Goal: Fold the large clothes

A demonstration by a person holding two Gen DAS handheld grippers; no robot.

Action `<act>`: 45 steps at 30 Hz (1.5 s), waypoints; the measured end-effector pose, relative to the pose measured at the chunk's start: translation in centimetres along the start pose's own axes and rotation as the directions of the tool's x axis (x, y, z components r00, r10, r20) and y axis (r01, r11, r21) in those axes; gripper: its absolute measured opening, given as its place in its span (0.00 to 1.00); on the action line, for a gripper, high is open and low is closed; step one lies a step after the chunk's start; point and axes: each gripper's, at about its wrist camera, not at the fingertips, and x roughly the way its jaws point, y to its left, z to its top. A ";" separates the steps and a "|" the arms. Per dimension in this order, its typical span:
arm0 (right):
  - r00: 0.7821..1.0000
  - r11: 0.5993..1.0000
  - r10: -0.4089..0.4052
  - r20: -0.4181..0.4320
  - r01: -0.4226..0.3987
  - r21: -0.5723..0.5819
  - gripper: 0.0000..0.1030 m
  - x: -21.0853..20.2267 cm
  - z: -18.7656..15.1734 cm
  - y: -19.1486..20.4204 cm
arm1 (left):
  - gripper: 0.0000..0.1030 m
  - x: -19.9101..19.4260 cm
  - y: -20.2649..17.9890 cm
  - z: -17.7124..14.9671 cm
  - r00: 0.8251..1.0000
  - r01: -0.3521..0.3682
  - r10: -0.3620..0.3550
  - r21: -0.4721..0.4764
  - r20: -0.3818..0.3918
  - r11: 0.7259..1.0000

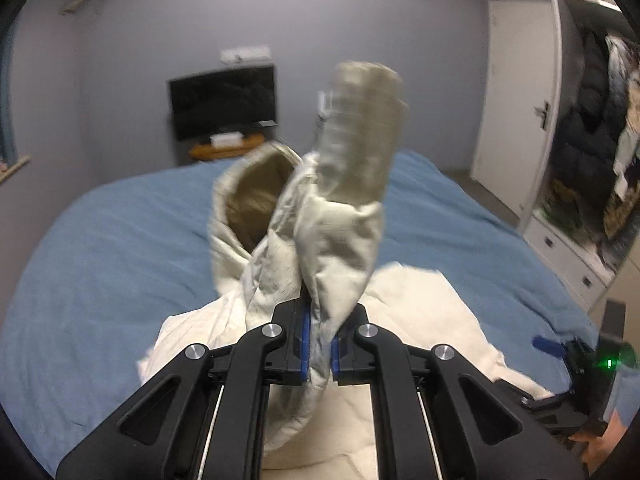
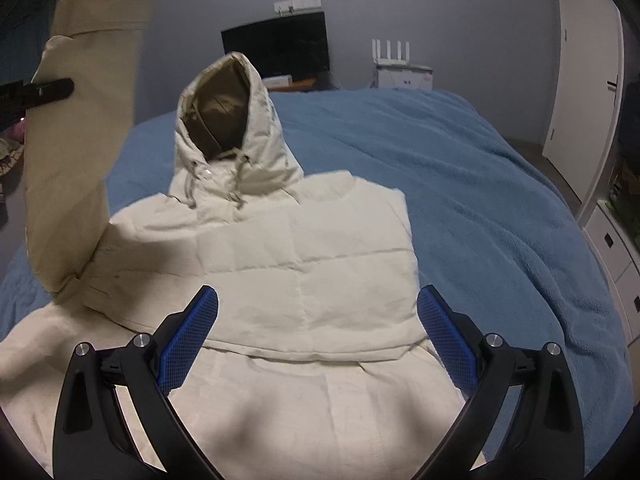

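Left wrist: left gripper (image 1: 320, 354) clamps sleeve (image 1: 340, 216), raised for folding over jacket (image 2: 280, 264); right gripper (image 2: 318, 334) wide, empty, near hem.

Left tool (image 1: 318, 344) clamped, right tool (image 2: 318, 320) agape.

One jacket (image 2: 304, 272), one bed (image 2: 460, 184), one television (image 2: 280, 48), one router (image 2: 394, 64), two grippers (image 2: 318, 336) (image 1: 319, 344).

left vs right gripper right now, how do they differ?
The left gripper is shut on the jacket's sleeve, lifted off the bed; the right gripper is open and holds nothing. The left carries cloth raised up; the right hangs over the jacket lying flat. Both have black arms and blue pads.
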 end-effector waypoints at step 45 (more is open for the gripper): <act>0.953 0.978 0.175 -0.248 -0.140 0.153 0.11 9.6 -0.3 -0.4 | 0.81 5.0 10.0 -13.4 0.954 -0.094 -0.012 -0.339 -0.298 0.936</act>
